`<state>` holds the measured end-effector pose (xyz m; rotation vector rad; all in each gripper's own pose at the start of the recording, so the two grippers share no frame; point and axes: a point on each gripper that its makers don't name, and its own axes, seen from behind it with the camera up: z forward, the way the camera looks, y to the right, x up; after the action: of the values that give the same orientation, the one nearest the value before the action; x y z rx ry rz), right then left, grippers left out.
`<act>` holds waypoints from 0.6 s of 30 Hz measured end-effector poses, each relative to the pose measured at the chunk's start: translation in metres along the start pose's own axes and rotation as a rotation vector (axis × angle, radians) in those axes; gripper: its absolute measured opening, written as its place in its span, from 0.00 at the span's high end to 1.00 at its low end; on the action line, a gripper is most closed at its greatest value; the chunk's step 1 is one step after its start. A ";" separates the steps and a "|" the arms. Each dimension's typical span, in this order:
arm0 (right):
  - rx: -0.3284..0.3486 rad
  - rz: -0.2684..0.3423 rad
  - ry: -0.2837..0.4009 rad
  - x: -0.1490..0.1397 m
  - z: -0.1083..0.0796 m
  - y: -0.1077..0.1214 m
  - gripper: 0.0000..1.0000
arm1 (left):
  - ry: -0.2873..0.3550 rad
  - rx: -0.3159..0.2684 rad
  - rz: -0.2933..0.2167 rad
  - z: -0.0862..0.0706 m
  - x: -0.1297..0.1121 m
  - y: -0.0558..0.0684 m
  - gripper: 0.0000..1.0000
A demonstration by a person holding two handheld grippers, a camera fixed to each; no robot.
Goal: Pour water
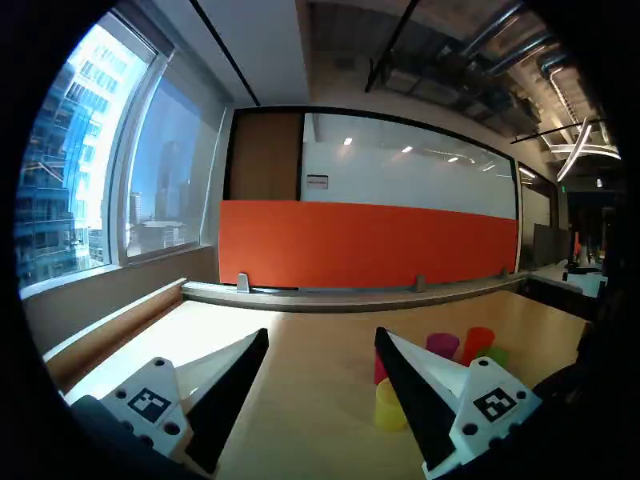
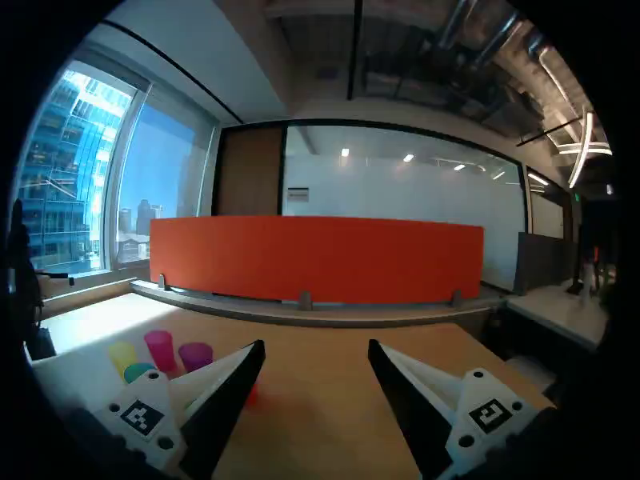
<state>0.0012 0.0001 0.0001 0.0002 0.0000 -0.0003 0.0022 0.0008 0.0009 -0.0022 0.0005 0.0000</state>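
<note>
1. Holding the left tongs [image 1: 320,332] spread wide, low over the pale wooden worktop [image 1: 320,436], pinching nothing, with bare wood in the gap.
2. Looking along them, in the left gripper view, at five upright plastic cups grouped on the worktop to the right of that gap.
3. Placing the yellow cup [image 1: 390,404] nearest, just beside the inner edge of the right-hand finger and partly covered by it, and the pink cup [image 1: 378,370] right behind it, mostly hidden by the same finger.
4. Placing the purple cup [image 1: 442,346], the orange-red cup [image 1: 478,342] and the green cup [image 1: 496,356] farther back, on the other side of that finger, close together, with the green one just beside the orange-red one.
5. Holding the right tongs [image 2: 315,346] spread just as wide over the same worktop, gripping nothing.
6. Finding the cups, in the right gripper view, off to the left of the gap: yellow, pink and purple in a loose row beyond the left-hand finger, and the green one in front of the yellow and pink, low by that finger's base.
7. Noting a red patch at the inner edge of that left-hand finger, probably the orange-red cup, mostly covered.
8. Facing, in both views, an orange partition [image 1: 368,244] standing along the worktop's far edge, with a glass wall [image 1: 408,172] behind and above it.
9. Taking in a large window [image 1: 88,184] to the left, with city towers and blue sky beyond the pane.
</note>
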 end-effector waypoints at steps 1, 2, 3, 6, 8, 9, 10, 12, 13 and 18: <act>0.001 -0.001 0.000 0.004 0.000 0.000 0.00 | 0.002 -0.008 0.000 0.003 0.008 0.003 0.01; 0.001 -0.002 0.000 0.008 0.000 0.001 0.00 | 0.003 -0.014 0.000 0.006 0.014 0.005 0.01; 0.001 -0.003 -0.001 0.013 0.001 0.001 0.00 | 0.005 -0.022 0.000 0.008 0.021 0.008 0.01; 0.002 -0.008 -0.004 0.027 0.003 0.003 0.01 | 0.013 -0.057 0.000 0.012 0.042 0.016 0.01; 0.010 -0.009 -0.003 0.038 0.005 0.001 0.00 | 0.015 -0.077 0.000 0.014 0.055 0.021 0.01; 0.015 -0.008 -0.002 0.043 0.005 0.000 0.00 | 0.016 -0.087 0.000 0.015 0.062 0.023 0.01; 0.023 -0.004 -0.002 0.048 0.006 -0.001 0.00 | 0.017 -0.097 0.001 0.016 0.068 0.025 0.01; 0.037 0.003 -0.001 0.058 0.006 -0.004 0.00 | 0.020 -0.116 0.004 0.016 0.079 0.029 0.01; 0.046 0.010 0.003 0.062 0.006 -0.006 0.00 | 0.022 -0.126 0.006 0.016 0.083 0.032 0.01; 0.089 0.027 0.011 0.069 0.004 -0.014 0.00 | 0.021 -0.171 0.010 0.015 0.090 0.043 0.01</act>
<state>0.0703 -0.0136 0.0044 0.0894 0.0113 0.0265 0.0927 0.0435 0.0159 -0.1731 0.0214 0.0098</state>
